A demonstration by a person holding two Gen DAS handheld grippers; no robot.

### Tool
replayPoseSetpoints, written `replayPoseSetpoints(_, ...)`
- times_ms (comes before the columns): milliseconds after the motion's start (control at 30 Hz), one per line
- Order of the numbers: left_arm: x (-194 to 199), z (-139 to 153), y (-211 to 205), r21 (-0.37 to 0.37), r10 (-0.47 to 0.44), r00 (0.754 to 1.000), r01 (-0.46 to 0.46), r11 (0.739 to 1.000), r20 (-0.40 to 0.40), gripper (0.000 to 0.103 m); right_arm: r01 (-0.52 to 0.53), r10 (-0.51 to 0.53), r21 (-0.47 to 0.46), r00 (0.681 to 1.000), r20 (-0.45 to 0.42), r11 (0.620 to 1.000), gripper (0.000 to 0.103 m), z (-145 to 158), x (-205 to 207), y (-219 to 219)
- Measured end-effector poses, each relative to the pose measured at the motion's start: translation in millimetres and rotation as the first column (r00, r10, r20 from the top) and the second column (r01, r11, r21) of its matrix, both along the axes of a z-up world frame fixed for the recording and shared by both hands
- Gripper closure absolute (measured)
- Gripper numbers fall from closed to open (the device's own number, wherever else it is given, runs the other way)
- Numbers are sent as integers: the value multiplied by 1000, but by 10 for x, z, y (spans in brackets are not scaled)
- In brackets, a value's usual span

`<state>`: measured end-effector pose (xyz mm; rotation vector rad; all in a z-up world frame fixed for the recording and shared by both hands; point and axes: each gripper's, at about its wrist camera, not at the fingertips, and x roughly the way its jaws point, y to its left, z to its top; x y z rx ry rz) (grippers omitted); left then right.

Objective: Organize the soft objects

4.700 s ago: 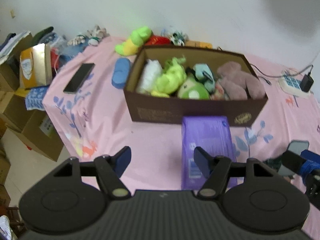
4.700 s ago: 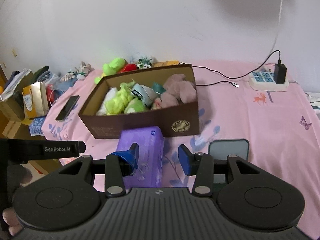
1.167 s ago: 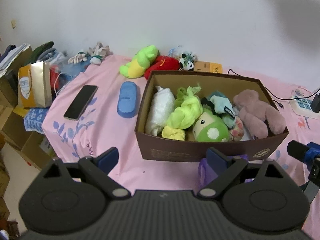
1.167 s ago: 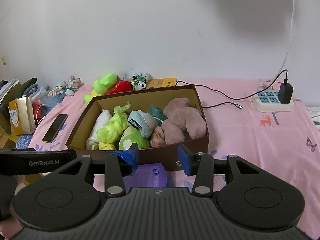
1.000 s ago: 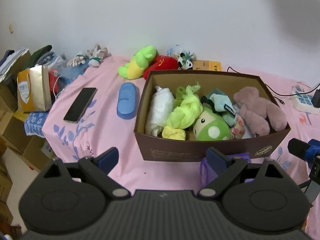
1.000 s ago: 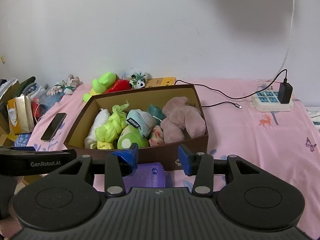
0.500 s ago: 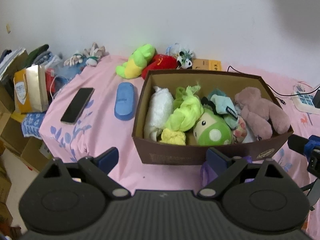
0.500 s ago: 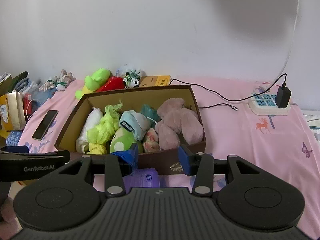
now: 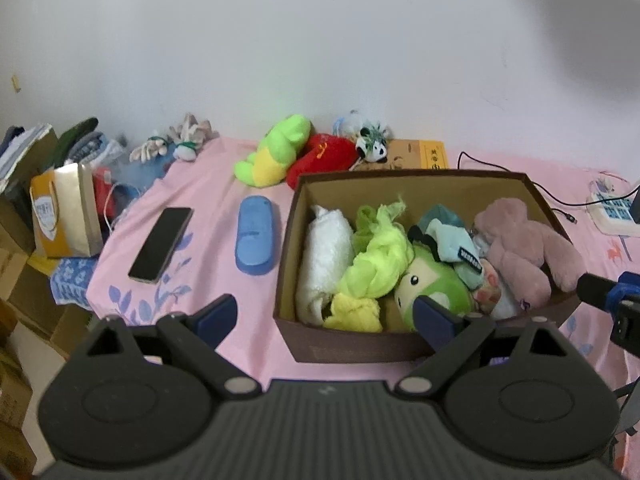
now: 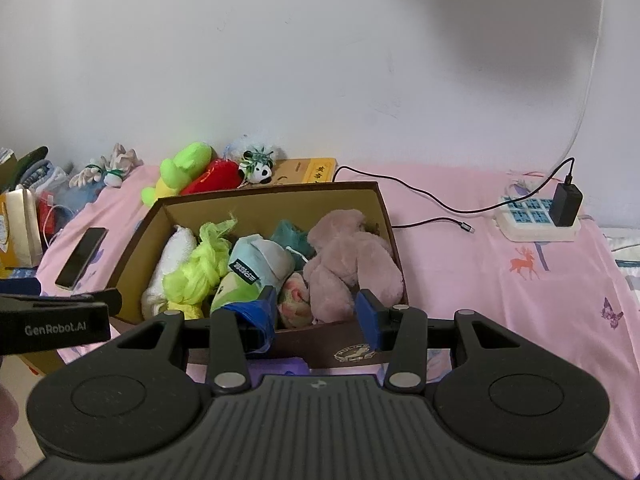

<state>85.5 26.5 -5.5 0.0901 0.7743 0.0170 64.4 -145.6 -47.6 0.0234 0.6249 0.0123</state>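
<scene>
An open brown box (image 9: pixel 400 192) (image 10: pixel 280 208) on the pink bedsheet holds a white plush (image 9: pixel 324 256), a neon yellow-green cloth (image 10: pixel 200 268), a green mushroom plush (image 9: pixel 436 292), a light blue fabric piece (image 10: pixel 260 264) and a pink plush (image 10: pixel 352 260). My left gripper (image 9: pixel 326 316) hovers open at the box's near left corner, holding nothing. The right gripper (image 10: pixel 314 316) is open above the near wall, with nothing between its fingers. Behind the box lie a green-yellow plush (image 9: pixel 276 152), a red plush (image 9: pixel 328 154) and a small panda (image 10: pixel 258 172).
A purple pack (image 10: pixel 280 368) peeks out just in front of the box. A blue case (image 9: pixel 254 236) and a phone (image 9: pixel 162 244) lie left of it. A power strip (image 10: pixel 536 216) with charger and cable sits at the right. Bags and cartons crowd the bed's left edge.
The right gripper has moved in toward the box, so the box sits larger and the purple pack is almost hidden under the gripper. The left gripper has barely shifted.
</scene>
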Motion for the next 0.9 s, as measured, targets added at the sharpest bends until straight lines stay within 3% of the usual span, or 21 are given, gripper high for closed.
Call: replayPoseSetpoints(900, 83, -186, -68, -7, 0, 999, 0, 1000, -44, 9, -3, 3, -2, 999, -39, 1000, 75, -127, 155, 26)
